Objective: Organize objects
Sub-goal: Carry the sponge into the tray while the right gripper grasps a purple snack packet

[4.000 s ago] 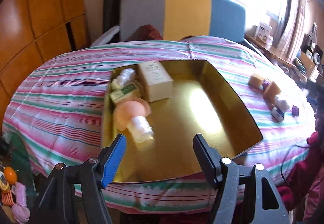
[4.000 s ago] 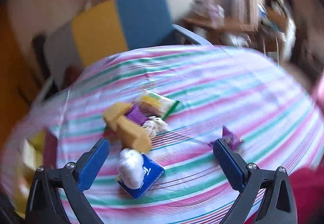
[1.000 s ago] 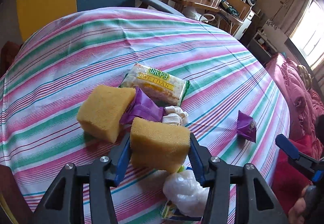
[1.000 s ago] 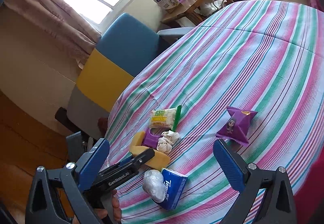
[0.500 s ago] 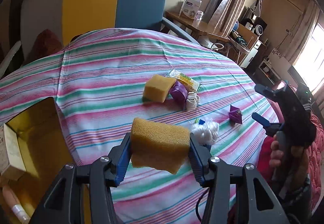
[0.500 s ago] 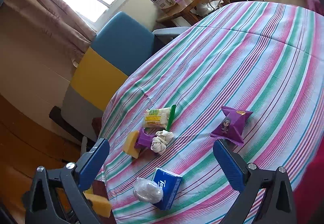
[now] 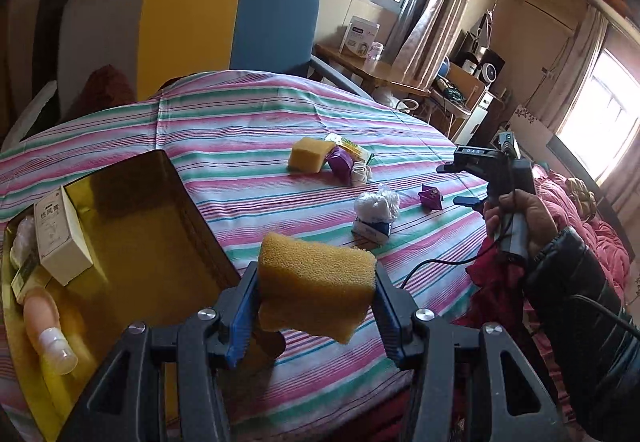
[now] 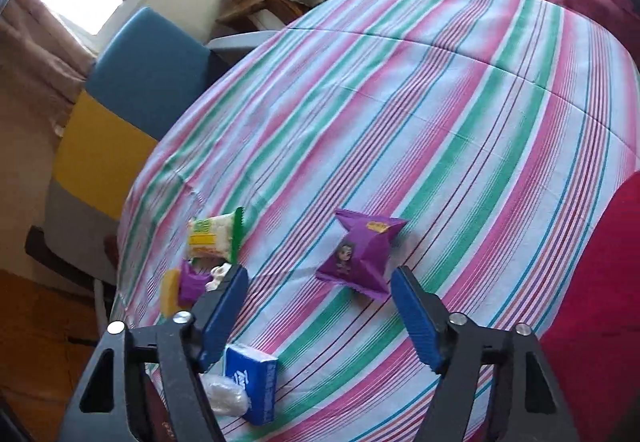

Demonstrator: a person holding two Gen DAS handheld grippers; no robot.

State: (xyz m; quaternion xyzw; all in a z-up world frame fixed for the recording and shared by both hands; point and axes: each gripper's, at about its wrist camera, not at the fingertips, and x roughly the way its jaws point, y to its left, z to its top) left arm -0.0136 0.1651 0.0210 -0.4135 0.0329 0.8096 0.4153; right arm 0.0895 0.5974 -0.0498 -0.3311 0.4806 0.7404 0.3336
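Yellow foam sponge (image 7: 316, 284) sits clamped between the pads of the left gripper (image 7: 310, 312), lifted clear of the striped tablecloth (image 7: 248, 130), just beside the near corner of the gold tray (image 7: 192, 214). Judged light, soft and springy; the grip across its short faces dents it slightly, so slip looks unlikely. Tray already holds a white box (image 7: 60, 238) and a pink bottle (image 7: 44, 326) at its left end; the right part is bare.

Right gripper (image 8: 320, 300) has just been closing, jaws still apart and gripping nothing, straddling the purple snack packet (image 8: 360, 256). Packet judged light, crinkly, slippery; best taken across its puffed middle. Blue tissue pack (image 8: 254, 382) and a clear plastic wad (image 8: 224, 394) lie near the left finger and could get nudged.
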